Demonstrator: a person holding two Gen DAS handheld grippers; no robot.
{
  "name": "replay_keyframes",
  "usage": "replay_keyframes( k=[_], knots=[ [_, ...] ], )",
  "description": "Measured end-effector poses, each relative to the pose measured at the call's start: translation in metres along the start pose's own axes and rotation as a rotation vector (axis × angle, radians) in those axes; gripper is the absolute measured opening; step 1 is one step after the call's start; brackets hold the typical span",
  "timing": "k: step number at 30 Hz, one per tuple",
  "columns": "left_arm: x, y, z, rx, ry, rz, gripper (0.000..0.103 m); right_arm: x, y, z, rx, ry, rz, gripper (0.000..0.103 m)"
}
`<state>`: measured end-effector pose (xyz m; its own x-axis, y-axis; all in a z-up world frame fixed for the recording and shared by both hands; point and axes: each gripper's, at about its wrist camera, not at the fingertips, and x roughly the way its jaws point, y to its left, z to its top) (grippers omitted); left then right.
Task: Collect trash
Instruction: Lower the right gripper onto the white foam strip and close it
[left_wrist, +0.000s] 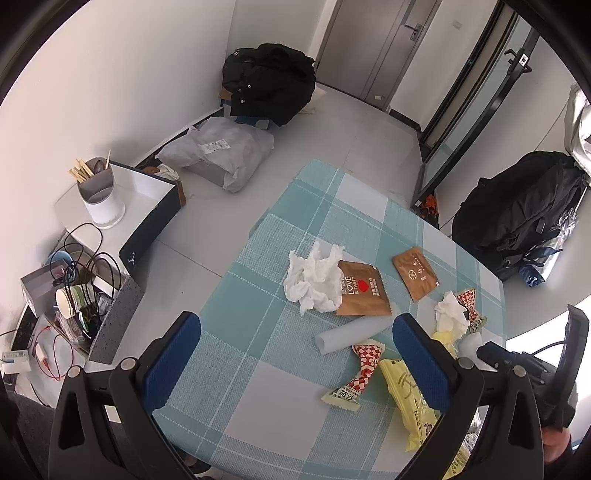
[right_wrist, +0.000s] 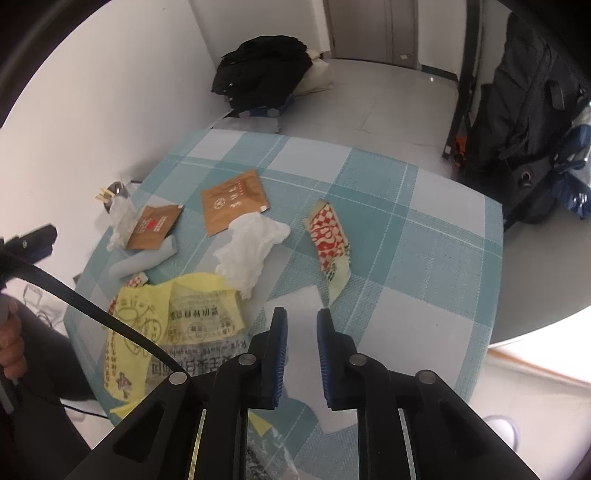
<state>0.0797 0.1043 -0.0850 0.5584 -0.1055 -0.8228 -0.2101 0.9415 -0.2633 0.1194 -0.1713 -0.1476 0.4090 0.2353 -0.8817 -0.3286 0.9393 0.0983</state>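
Trash lies on a table with a teal checked cloth (left_wrist: 258, 369). In the left wrist view: a crumpled white tissue (left_wrist: 314, 278), a brown "LOVE" packet (left_wrist: 364, 293), a second brown packet (left_wrist: 415, 273), a pale rolled tube (left_wrist: 352, 332), a red-white checked wrapper (left_wrist: 356, 371), a yellow bag (left_wrist: 410, 398). My left gripper (left_wrist: 297, 354) is wide open above the cloth, empty. In the right wrist view, my right gripper (right_wrist: 302, 328) is partly open and empty, just short of a white tissue (right_wrist: 251, 247), a checked wrapper (right_wrist: 330, 243) and the yellow bag (right_wrist: 173, 321).
Left of the table stand a white box with a utensil holder (left_wrist: 101, 195) and a bin of cables (left_wrist: 74, 291). Black bags sit on the floor at the back (left_wrist: 269, 81) and right (left_wrist: 524, 210). A black cable (right_wrist: 92, 310) crosses the yellow bag.
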Motion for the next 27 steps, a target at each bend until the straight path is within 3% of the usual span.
replay_keyframes(
  k=[1,6,15,17,20,27],
  knots=[
    [0.0,0.0,0.0,-0.001,-0.001,0.001,0.102,0.001,0.002,-0.001,-0.011,0.0,-0.007,0.027],
    [-0.002,0.0,-0.002,0.0,-0.011,0.002,0.102,0.006,0.009,-0.004,-0.039,0.004,-0.03,0.037],
    [0.003,-0.001,-0.006,0.042,0.017,0.006,0.102,0.015,0.019,-0.004,-0.086,0.027,-0.093,0.037],
    [0.004,-0.005,-0.004,0.074,0.027,0.011,0.102,0.015,0.018,-0.004,-0.08,0.034,-0.089,0.03],
    [0.005,-0.009,0.0,0.124,0.068,0.058,0.102,0.013,0.016,-0.003,-0.059,0.033,-0.08,0.03],
    [0.014,-0.012,0.016,0.154,0.096,0.03,0.102,-0.001,0.011,-0.005,-0.026,0.003,-0.057,0.03]
  ],
)
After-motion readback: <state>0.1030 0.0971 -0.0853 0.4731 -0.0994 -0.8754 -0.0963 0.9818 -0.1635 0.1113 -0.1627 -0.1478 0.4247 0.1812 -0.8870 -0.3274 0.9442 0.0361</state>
